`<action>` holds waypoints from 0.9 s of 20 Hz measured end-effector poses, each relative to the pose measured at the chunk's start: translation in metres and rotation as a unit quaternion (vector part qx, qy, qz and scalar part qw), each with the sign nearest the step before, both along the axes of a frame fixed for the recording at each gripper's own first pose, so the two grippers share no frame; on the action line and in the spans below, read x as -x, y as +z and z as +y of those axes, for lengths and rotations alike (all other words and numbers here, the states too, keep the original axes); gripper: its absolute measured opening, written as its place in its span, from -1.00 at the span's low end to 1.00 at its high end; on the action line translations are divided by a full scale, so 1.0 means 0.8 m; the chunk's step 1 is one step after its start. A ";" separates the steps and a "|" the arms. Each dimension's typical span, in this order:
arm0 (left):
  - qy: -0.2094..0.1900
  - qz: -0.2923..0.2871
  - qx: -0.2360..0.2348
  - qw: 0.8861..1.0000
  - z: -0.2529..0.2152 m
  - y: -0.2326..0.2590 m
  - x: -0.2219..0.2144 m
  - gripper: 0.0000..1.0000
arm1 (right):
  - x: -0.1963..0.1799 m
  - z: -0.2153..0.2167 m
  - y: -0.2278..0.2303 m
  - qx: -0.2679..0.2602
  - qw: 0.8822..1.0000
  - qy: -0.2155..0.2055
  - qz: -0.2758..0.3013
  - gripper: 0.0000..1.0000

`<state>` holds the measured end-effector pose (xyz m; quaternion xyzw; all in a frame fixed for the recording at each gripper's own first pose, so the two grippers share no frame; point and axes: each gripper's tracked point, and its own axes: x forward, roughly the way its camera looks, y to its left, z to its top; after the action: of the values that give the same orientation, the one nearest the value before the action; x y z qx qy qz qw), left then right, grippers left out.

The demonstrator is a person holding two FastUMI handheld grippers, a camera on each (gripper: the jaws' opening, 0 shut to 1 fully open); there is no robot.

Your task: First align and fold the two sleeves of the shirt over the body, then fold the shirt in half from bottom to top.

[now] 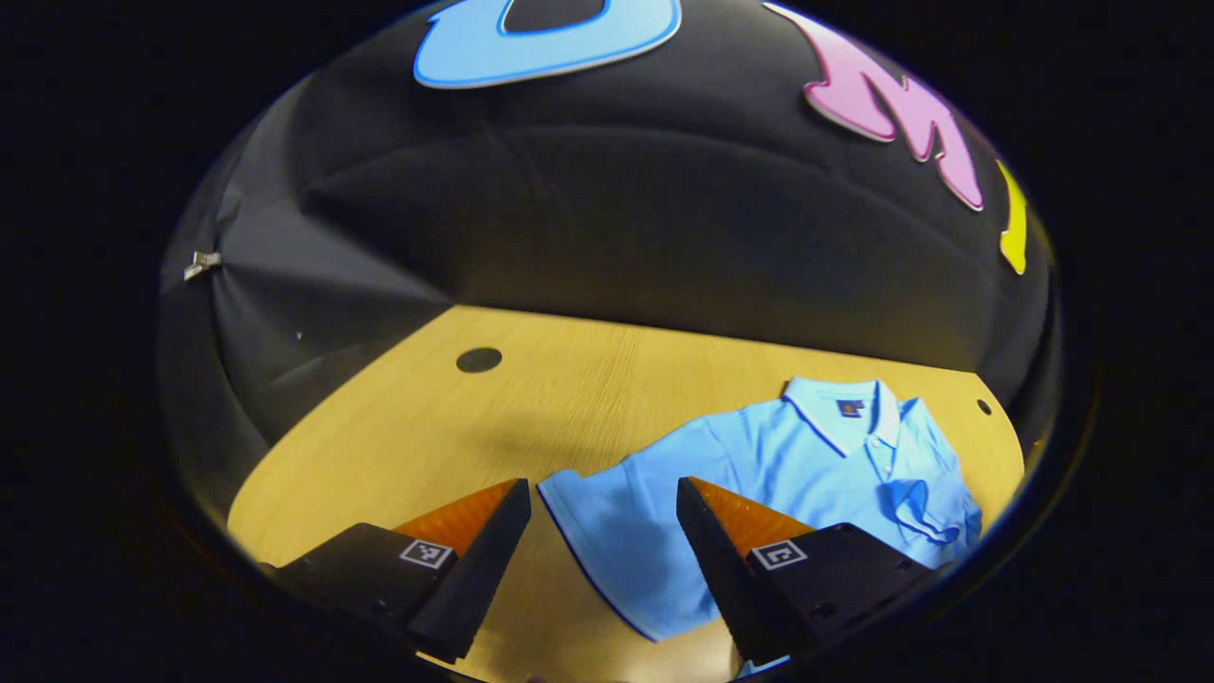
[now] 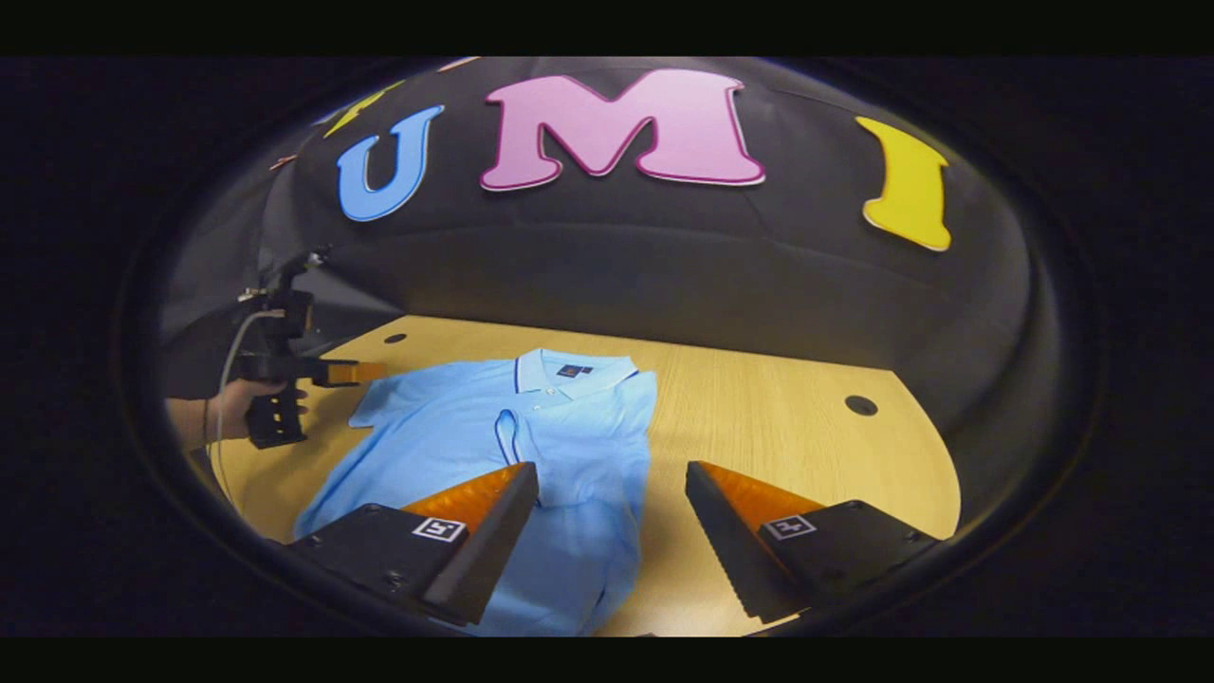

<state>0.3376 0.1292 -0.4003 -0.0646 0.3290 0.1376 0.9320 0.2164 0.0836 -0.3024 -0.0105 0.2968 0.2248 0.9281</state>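
Hovering hand-held gripper (image 1: pixel 603 512), jaws apart

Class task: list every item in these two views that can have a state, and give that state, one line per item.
Shirt: flat on the table, collar buttoned, one sleeve folded over the body.
Other sleeve: spread out, unfolded.
Left gripper: open, over the unfolded sleeve.
Right gripper: open, holding nothing.
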 end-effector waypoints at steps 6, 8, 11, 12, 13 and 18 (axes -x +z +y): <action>-0.032 0.029 -0.019 0.999 0.002 -0.028 -0.018 0.92 | 0.003 -0.053 -0.019 -0.009 0.999 -0.050 0.019 0.95; -0.049 0.027 -0.014 0.998 -0.011 -0.028 -0.024 0.64 | 0.004 -0.065 -0.032 -0.007 0.998 -0.062 0.026 0.94; -0.050 0.021 -0.014 0.998 -0.021 -0.028 -0.029 -0.64 | 0.012 -0.075 -0.049 -0.011 0.996 -0.075 0.039 0.96; -0.050 0.021 -0.016 0.998 -0.022 -0.026 -0.029 -0.67 | 0.014 -0.074 -0.052 -0.016 0.996 -0.077 0.045 0.97; -0.050 0.018 -0.008 0.999 -0.026 -0.026 -0.030 -0.84 | 0.018 -0.075 -0.055 -0.020 0.996 -0.078 0.050 0.97; -0.046 0.030 -0.026 0.998 -0.031 -0.015 -0.028 -0.88 | 0.022 -0.083 -0.056 -0.022 0.996 -0.077 0.046 0.96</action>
<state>0.3599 0.1042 -0.4124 -0.0213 0.3558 0.1054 0.9284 0.1987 0.0171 -0.3473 0.0426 0.3340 0.1595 0.9280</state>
